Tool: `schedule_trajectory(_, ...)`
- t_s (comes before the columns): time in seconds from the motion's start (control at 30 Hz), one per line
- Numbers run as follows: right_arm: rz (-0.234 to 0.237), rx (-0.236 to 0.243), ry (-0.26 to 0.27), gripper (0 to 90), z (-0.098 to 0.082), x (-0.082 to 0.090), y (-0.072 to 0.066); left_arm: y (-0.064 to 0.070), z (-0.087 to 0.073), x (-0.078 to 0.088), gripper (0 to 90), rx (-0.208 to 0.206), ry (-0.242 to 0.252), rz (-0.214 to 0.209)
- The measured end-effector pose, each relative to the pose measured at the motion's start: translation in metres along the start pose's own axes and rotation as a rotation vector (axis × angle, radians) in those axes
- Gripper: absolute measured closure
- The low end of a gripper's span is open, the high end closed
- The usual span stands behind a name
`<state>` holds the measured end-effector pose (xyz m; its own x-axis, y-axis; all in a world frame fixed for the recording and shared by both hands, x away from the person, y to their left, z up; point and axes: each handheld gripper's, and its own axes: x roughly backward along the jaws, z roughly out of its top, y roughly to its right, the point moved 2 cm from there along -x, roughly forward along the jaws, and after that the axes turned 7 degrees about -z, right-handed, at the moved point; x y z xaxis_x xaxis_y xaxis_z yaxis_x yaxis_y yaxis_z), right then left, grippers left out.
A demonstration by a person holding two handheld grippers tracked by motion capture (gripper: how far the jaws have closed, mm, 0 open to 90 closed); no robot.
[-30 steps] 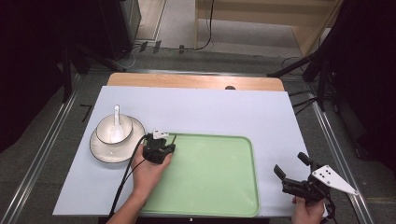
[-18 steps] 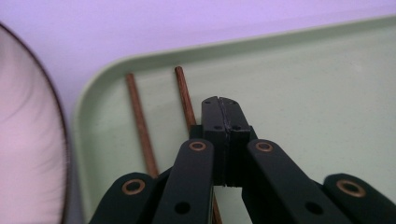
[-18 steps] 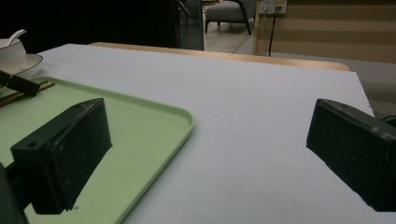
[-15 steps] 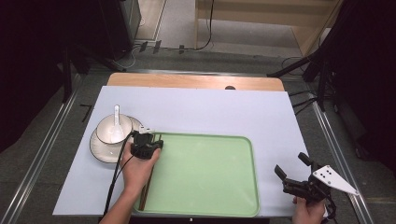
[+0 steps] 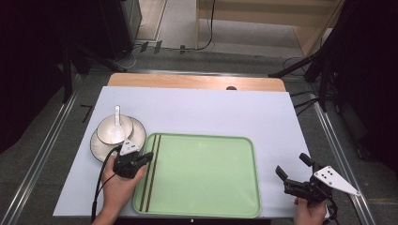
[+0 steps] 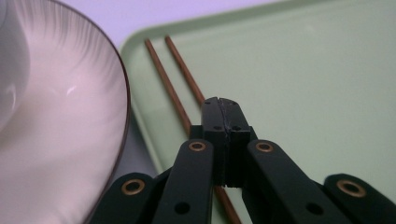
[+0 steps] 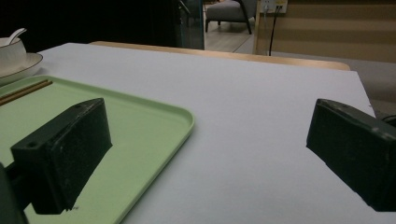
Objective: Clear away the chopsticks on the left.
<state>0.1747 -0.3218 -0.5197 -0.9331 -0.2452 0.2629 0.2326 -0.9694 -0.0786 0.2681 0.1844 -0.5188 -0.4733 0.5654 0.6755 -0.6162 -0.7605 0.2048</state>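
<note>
Two brown chopsticks [image 5: 151, 171] are counted on one green tray [image 5: 206, 206]; one white bowl [image 5: 112, 131] is seen on one saucer [image 5: 97, 146]; one white spoon [image 5: 117, 114] is counted, apparently resting in the bowl; two grippers are held.

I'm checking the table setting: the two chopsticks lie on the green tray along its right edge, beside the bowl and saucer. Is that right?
Not quite. The chopsticks lie on the green tray along its left edge, not its right; that is the side next to the bowl and saucer. The high view shows it.
</note>
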Motion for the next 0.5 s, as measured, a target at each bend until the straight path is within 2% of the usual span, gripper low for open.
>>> schedule_trajectory(0.13,0.0,0.005,-0.002,0.0,0.001,0.0,-0.002,0.005,-0.014,0.007,90.0,-0.024,-0.013,-0.031)
schedule_trajectory(0.27,-0.002,0.007,-0.001,0.0,0.001,0.0,-0.002,0.005,-0.018,0.017,90.0,-0.032,0.036,-0.071)
schedule_trajectory(0.33,-0.002,0.008,-0.002,0.0,0.001,0.0,-0.002,0.001,-0.019,0.025,89.3,-0.03,0.081,-0.106)
schedule_trajectory(0.4,-0.004,0.004,-0.005,0.0,0.0,0.0,-0.002,-0.003,-0.021,0.032,74.2,-0.028,0.126,-0.125)
schedule_trajectory(0.43,-0.005,0.005,-0.003,0.0,0.0,0.0,-0.001,-0.006,-0.023,0.037,67.2,-0.055,0.178,-0.121)
schedule_trajectory(0.5,-0.007,-0.001,-0.001,0.0,0.0,0.0,0.0,-0.01,-0.024,0.044,52.4,-0.081,0.225,-0.099)
